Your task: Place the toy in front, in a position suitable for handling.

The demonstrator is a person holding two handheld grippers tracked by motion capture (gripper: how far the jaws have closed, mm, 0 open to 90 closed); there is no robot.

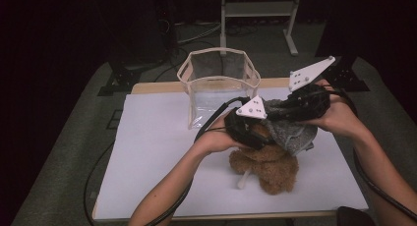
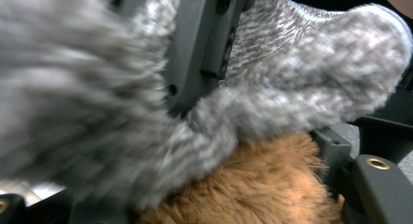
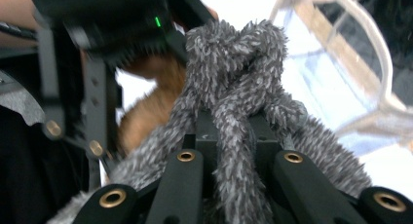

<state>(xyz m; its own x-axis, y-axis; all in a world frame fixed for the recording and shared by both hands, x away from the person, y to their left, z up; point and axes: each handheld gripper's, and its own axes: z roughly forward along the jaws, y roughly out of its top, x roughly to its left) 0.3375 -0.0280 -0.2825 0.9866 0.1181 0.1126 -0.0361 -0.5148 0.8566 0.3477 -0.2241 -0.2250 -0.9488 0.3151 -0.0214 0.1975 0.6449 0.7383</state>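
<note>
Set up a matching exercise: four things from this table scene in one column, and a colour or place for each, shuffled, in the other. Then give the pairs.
Things:
1. teddy bear
2. fuzzy cloth
3. clear bag
4. table mat

Descriptions:
A. white, covering the tabletop
B. grey, held between both claws
C. brown, lying under the cloth
D. see-through, standing open at the far edge

Pairs: 1-C, 2-B, 3-D, 4-A

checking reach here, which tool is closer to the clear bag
Left. The left tool sits just in front of the clear bag, near its base; the right tool is off to the bag's right side, farther away.
</note>
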